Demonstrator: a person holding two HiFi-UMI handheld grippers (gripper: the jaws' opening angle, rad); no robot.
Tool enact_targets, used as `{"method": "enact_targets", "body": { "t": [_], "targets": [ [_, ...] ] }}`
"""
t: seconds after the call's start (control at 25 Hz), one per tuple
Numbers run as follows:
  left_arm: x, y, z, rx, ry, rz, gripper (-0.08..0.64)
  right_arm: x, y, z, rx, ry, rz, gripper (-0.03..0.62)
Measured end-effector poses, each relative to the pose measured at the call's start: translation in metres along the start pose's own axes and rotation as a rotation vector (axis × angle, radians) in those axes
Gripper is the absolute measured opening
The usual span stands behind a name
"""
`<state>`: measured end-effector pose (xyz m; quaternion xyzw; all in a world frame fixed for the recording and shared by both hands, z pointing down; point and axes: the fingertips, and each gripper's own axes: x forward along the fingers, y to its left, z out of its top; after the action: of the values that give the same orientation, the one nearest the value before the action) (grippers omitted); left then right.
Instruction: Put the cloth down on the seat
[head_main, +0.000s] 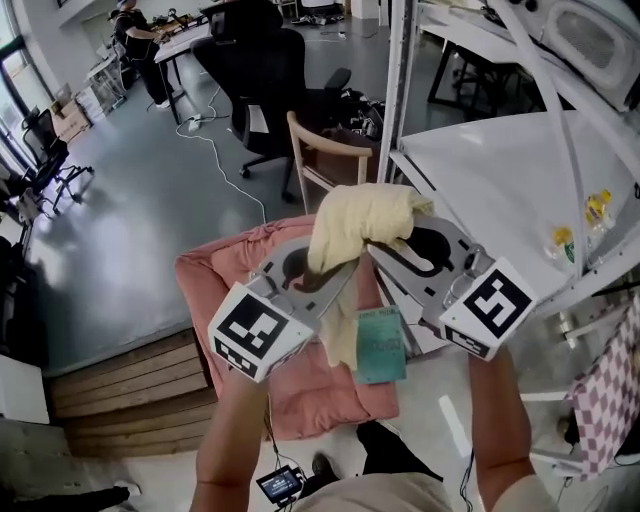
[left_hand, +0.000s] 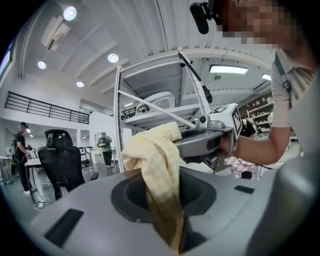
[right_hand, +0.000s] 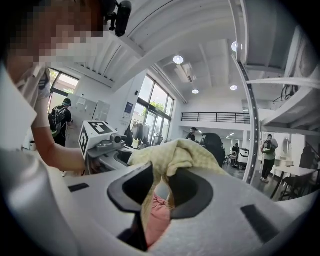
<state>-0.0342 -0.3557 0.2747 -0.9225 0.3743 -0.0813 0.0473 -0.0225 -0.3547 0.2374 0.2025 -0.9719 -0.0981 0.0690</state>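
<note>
The pink seat lies low under both hands, with its right half directly below the work. That suits the task, since the cloth only has to come down onto it.

The yellow cloth is up in the air, well clear of the seat and over its right side, not yet laid down. Its bulk is bunched in a hump between the two tools, and a loose tail hangs toward the cushion. I judge it is held from two sides so that it can be lowered spread out, not dropped in a lump.

The left gripper is clamped on the cloth: in the left gripper view the fabric runs down into the narrow slit between its jaws. The right gripper also pinches the cloth. In the right gripper view the fabric drapes over its jaw tips and drops between them, with the seat showing through the gap below.

A teal tag dangles beside the tail, near the seat's right edge.
</note>
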Motion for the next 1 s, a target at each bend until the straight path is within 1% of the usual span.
{"method": "enact_targets", "body": {
  "t": [0.24,0.52,0.76,1.0],
  "targets": [
    [0.036,0.048,-0.038,-0.014,0.044,0.000,0.086,0.042,-0.042,-0.041,0.015,0.032,-0.004,0.092],
    [0.072,0.107,-0.094,-0.046,0.097,0.028,0.091,0.096,-0.084,-0.096,0.048,0.055,-0.021,0.092],
    [0.098,0.148,-0.156,-0.085,0.154,0.079,0.100,0.140,-0.111,-0.159,0.107,0.093,-0.037,0.092],
    [0.114,0.181,-0.225,-0.124,0.209,0.124,0.118,0.181,-0.126,-0.227,0.158,0.136,-0.034,0.092]
  ]
}}
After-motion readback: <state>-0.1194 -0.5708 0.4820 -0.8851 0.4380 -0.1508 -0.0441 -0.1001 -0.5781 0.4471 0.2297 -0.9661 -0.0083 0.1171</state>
